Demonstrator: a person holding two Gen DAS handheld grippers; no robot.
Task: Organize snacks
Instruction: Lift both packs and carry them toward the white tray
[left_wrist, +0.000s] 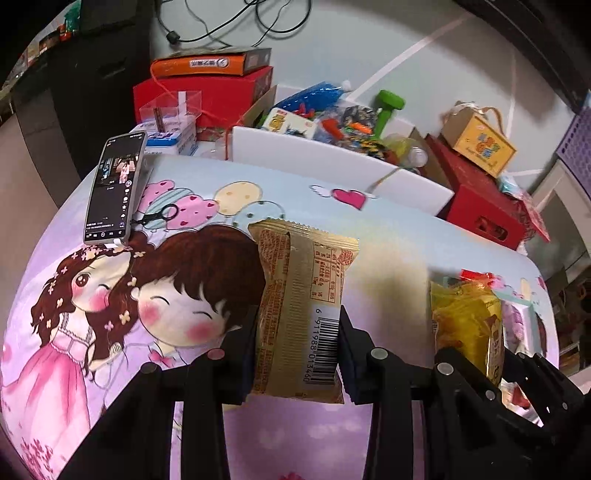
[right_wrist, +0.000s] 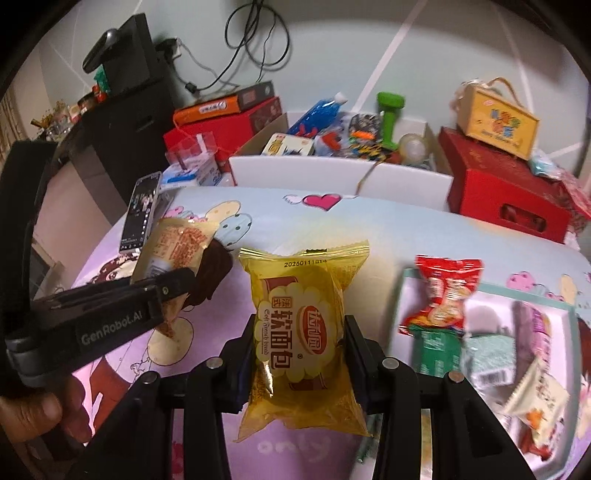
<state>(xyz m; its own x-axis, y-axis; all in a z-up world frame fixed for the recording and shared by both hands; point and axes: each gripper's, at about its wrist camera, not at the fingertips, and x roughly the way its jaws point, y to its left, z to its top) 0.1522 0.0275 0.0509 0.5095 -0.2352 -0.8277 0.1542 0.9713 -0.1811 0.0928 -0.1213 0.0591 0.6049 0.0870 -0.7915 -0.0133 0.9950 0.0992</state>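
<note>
I have two claws and each one grips one snack packet. My left claw (left_wrist: 297, 343) is clamped narrow on a gold-wrapped snack (left_wrist: 301, 306), barcode side facing the camera, the packet standing upright between the pads, lifted off the surface (left_wrist: 332, 435). My right claw (right_wrist: 299, 339) is pressed on both sides of a yellow bread packet (right_wrist: 301, 332), also upright and lifted, its printed front toward the camera.

On the surface, covered by a cartoon-print cloth, I count one phone (left_wrist: 114, 188) lying near the far left edge. To the right is one light tray (right_wrist: 410, 291) holding loose snacks: one red-wrapped packet (right_wrist: 443, 295), one green packet (right_wrist: 432, 347), one pale teal packet (right_wrist: 491, 350), one purple packet (right_wrist: 535, 325) and one cream packet (right_wrist: 535, 398); blur makes further counting there unsure. Behind the surface stands one white box (left_wrist: 295, 151) full of mixed items, with one green dumbbell (left_wrist: 388, 110) at its far side, and two red boxes, one to its left (left_wrist: 221, 92), one to its right (left_wrist: 480, 199), the latter carrying one yellow carry box (left_wrist: 480, 142).

Only the right wrist view shows the tray contents clearly and the person's hand (right_wrist: 48, 413) holding my left claw from the side. The left wrist view shows the phone screen closer, the barcode, and my right claw at its right edge with the yellow packet seen side-on; the tray there is mostly hidden
</note>
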